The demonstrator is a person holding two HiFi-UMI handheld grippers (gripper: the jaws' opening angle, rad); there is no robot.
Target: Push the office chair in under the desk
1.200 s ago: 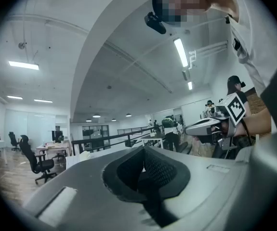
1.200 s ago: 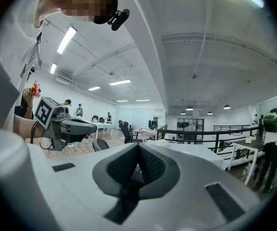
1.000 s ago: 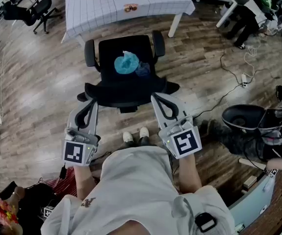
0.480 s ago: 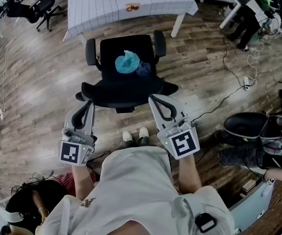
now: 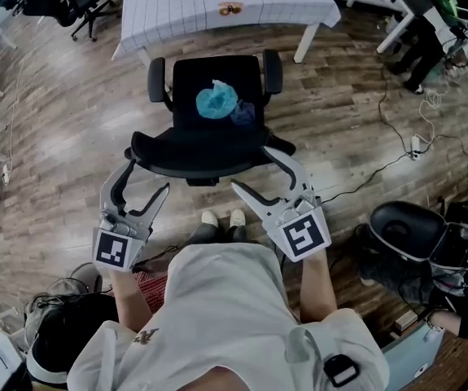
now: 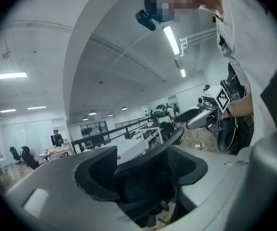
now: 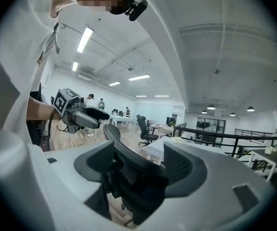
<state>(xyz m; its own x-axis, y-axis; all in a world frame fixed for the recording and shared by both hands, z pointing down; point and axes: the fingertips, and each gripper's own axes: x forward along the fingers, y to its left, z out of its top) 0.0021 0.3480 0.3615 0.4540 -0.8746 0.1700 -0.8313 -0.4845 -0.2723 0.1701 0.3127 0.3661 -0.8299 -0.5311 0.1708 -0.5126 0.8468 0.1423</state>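
The chair (image 5: 209,76) stands on the floor (image 5: 71,137) facing the desk (image 5: 217,10). Its seat front is close to the desk's edge but not under it, so the push looks only about to begin. Both grippers are at the backrest (image 5: 197,151). The left gripper (image 5: 150,175) and right gripper (image 5: 251,168) each have their fingers spread, and each gripper view shows the backrest's top rim in the gap, straddled rather than pinched. I cannot tell whether any finger touches it

What could go wrong from here, as I judge it:

- With nothing clamped, a push made only by spread fingers may slip off the curved rim, most likely at its sloping ends, where both grippers sit
- Uneven force from the two sides would swivel or veer the chair. It could then roll toward the desk leg (image 5: 305,43) on the right instead of going straight in
- The armrests (image 5: 157,78) stand high on both sides. They may catch the hanging cloth (image 5: 160,23) or the worktop's edge, stopping the chair short or dragging the cloth and the small items on it
- A blue bundle (image 5: 217,102) lies loose on the seat. A sharp shove or a sudden stop could tip it to the floor
- Pressure high on the backrest may recline it instead of rolling the base, so a low, steady push seems safer
- The person's feet (image 5: 221,218) are just behind the base, which leaves little room if it rolls back
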